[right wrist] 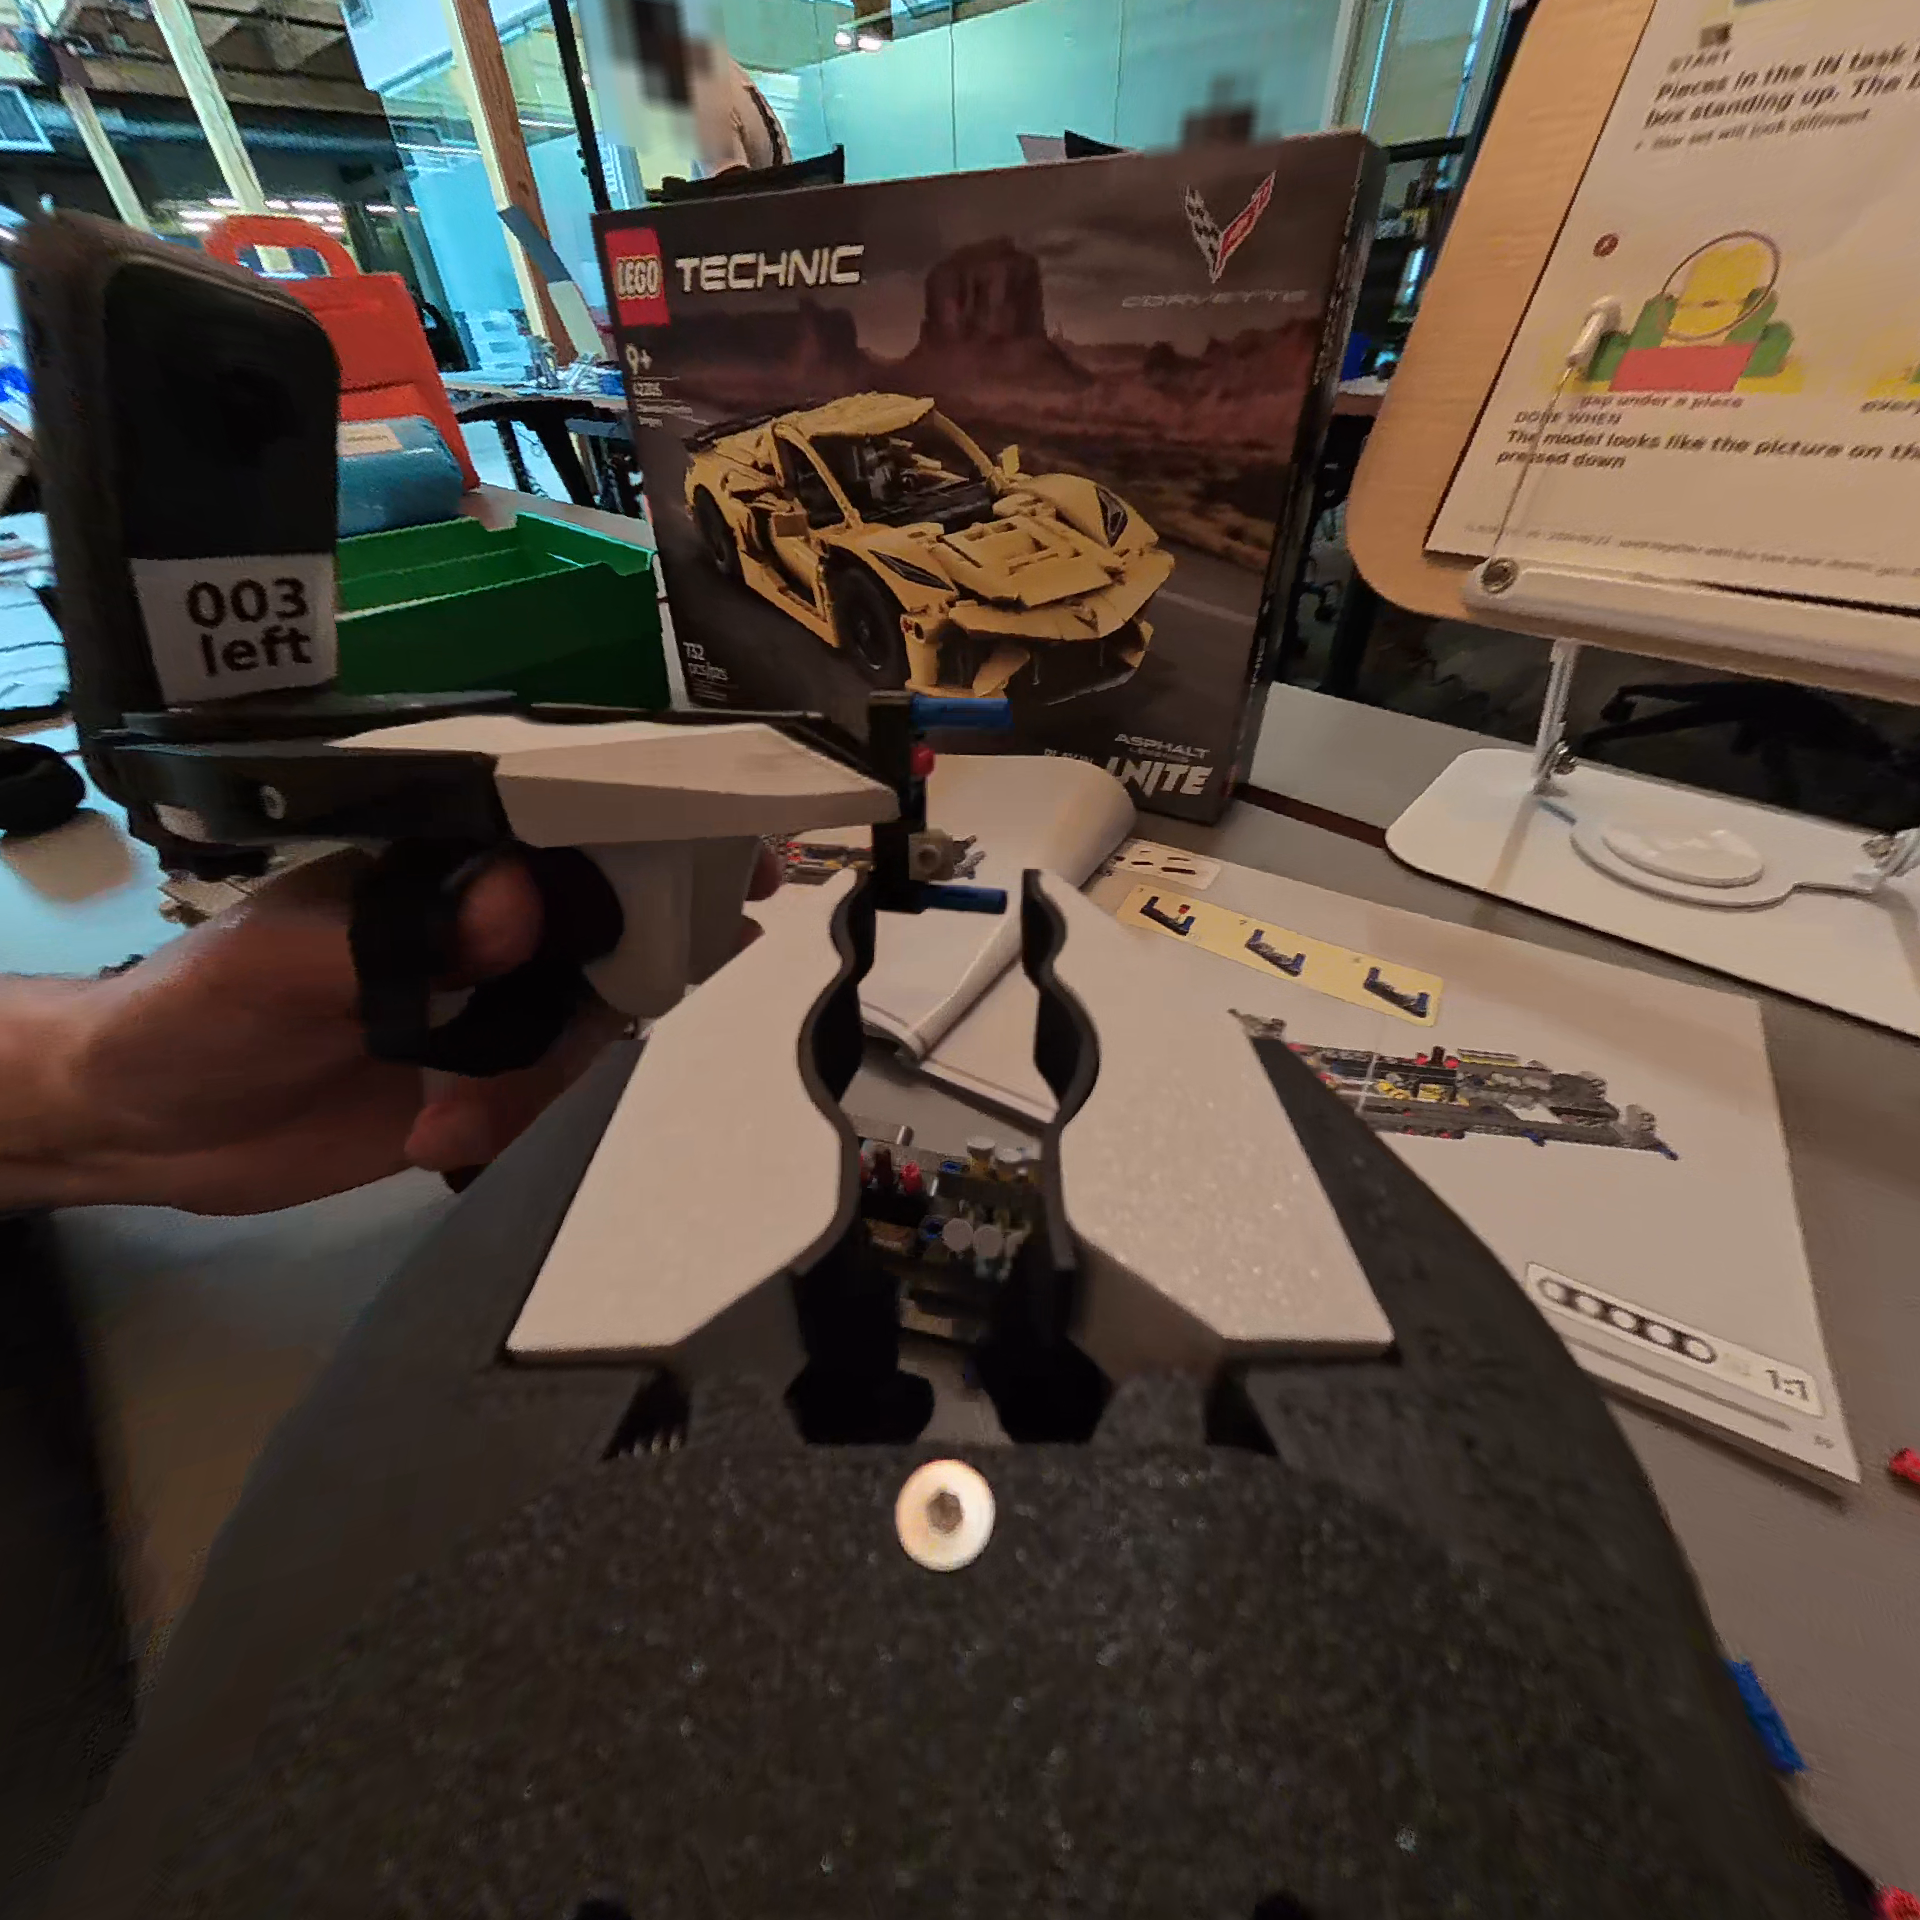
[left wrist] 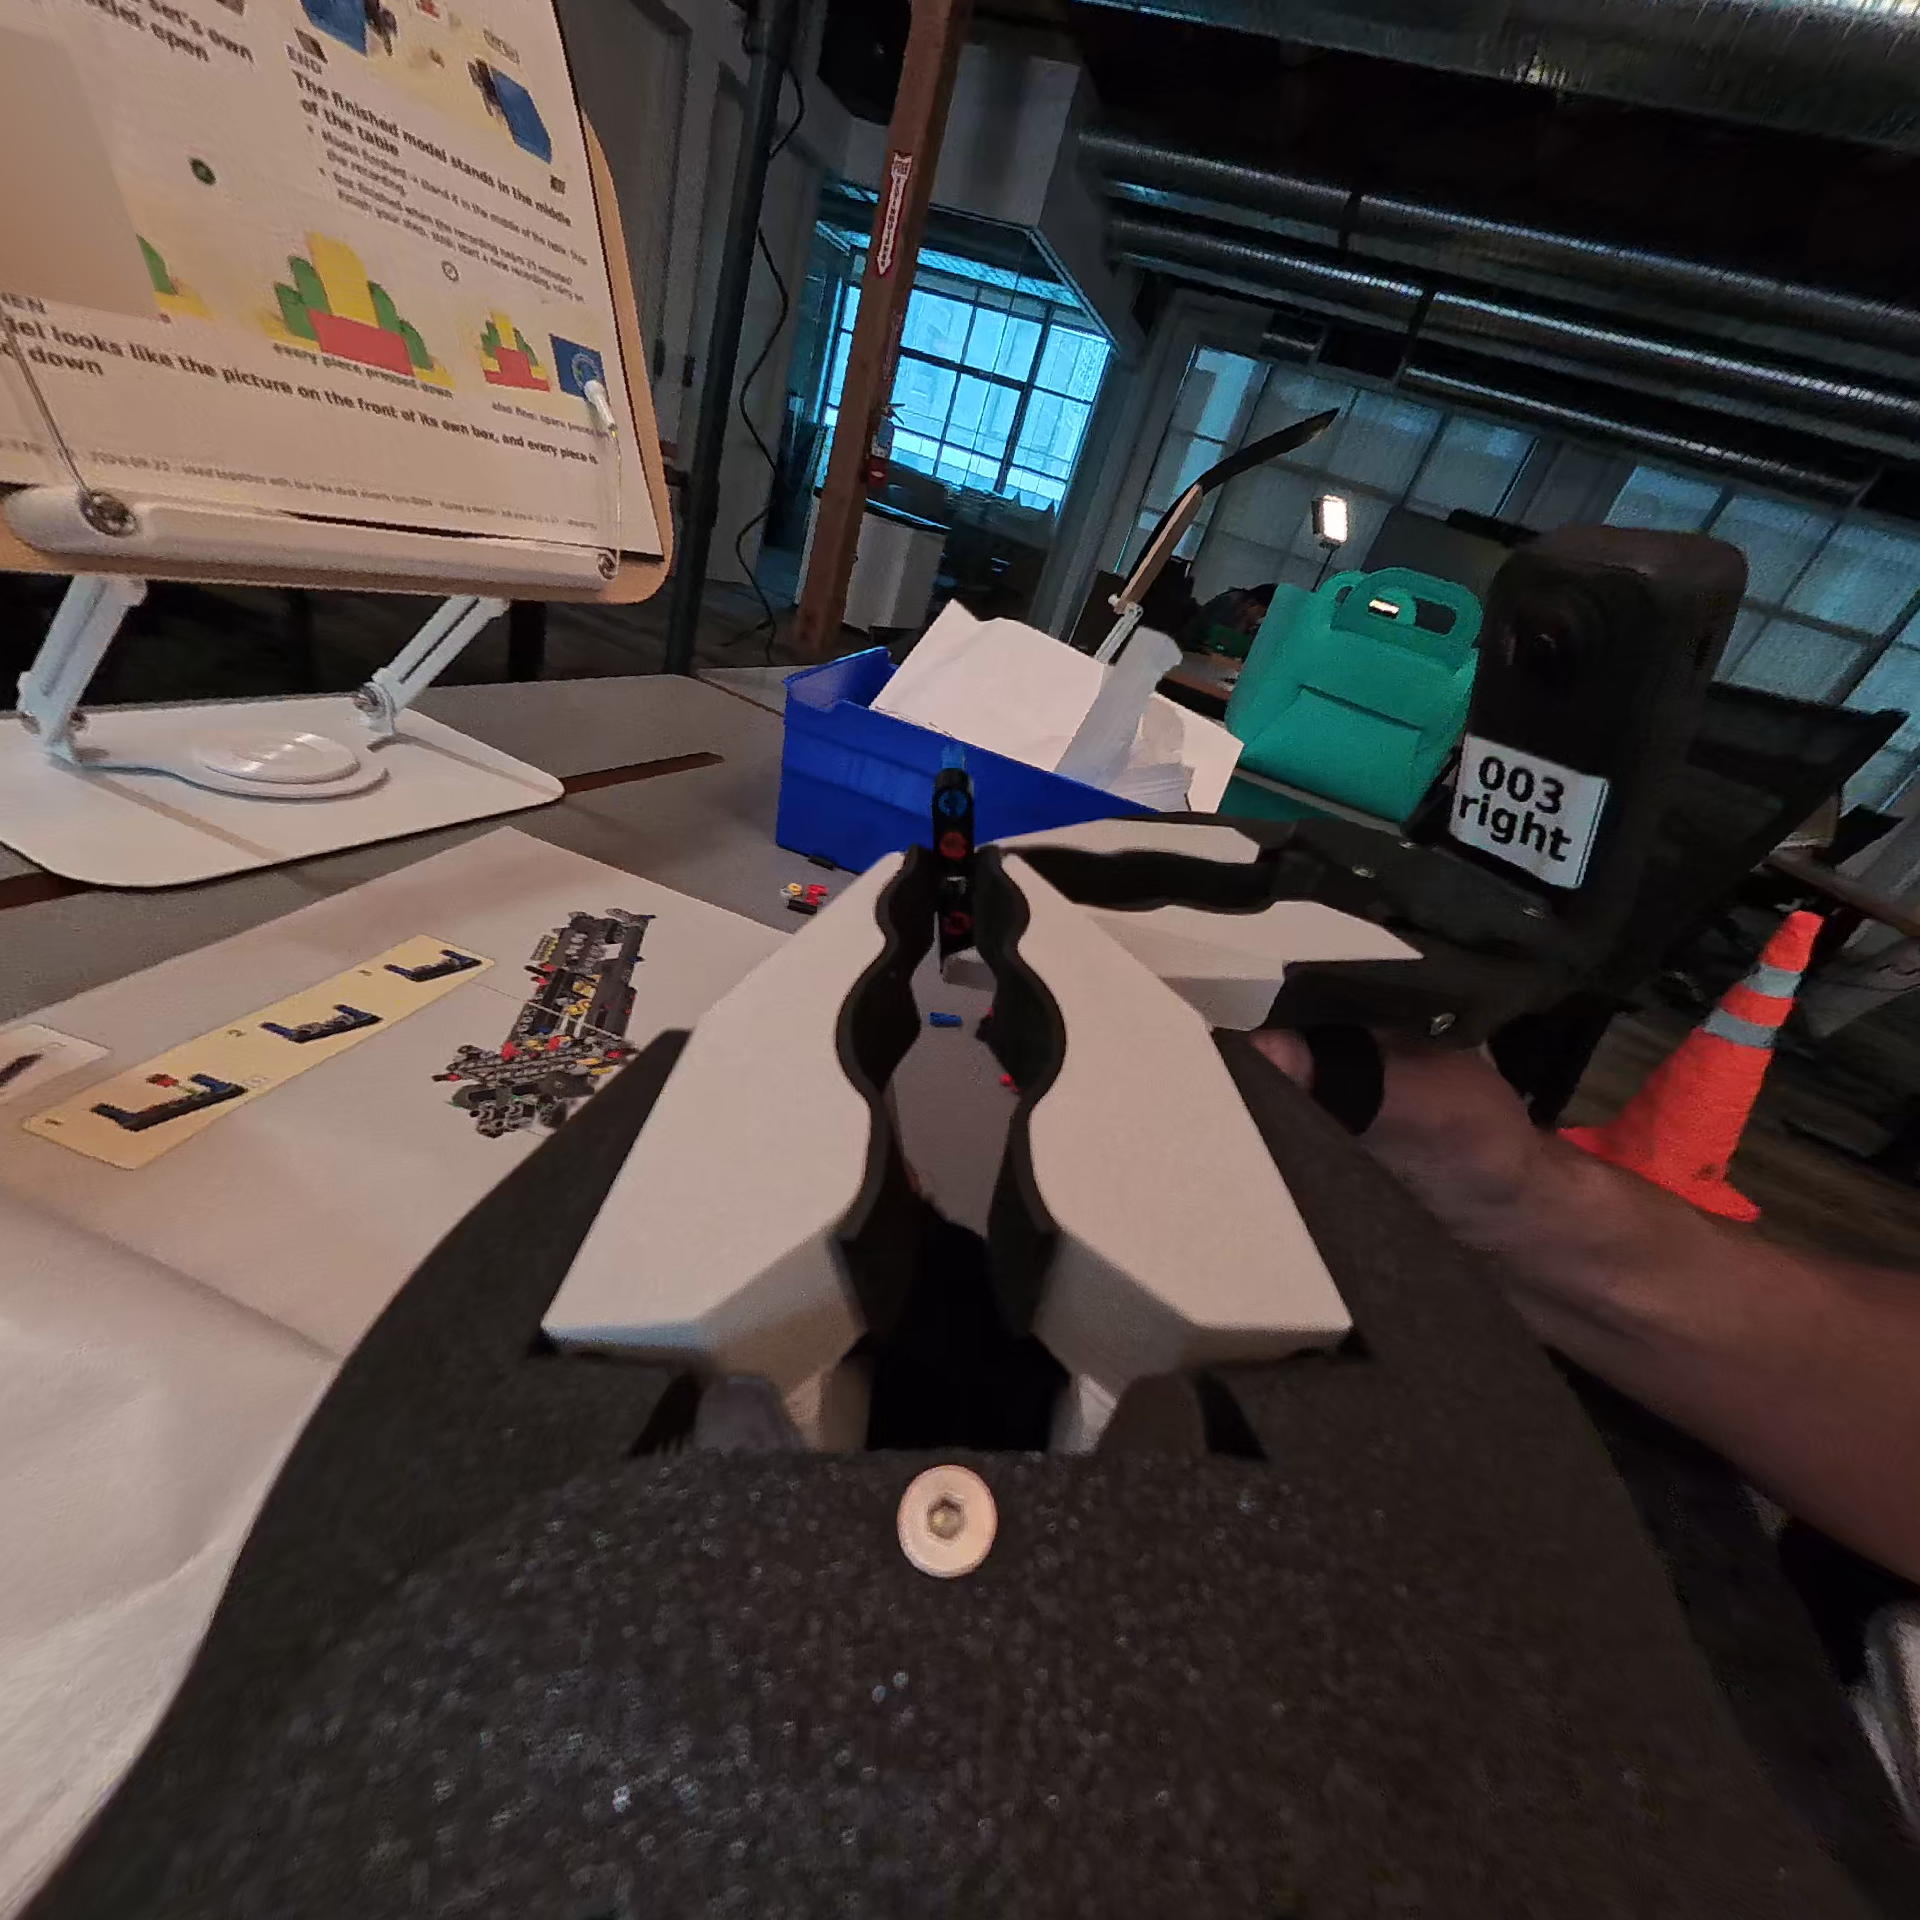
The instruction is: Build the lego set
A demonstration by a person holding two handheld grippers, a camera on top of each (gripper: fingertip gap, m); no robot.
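My left gripper (left wrist: 951,883) pinches a lego beam (right wrist: 891,810) upright in the air above the table (left wrist: 665,800), and my right gripper (right wrist: 940,914) faces it from the side, fingertips just beside the beam's lower end. Under both lies the instruction booklet (right wrist: 1507,1049), flat on the table. Behind it, toward the far edge, the set's box (right wrist: 977,457) stands upright. The document stand (right wrist: 1662,810) sits beside the box, a bin (left wrist: 862,769) farther along.
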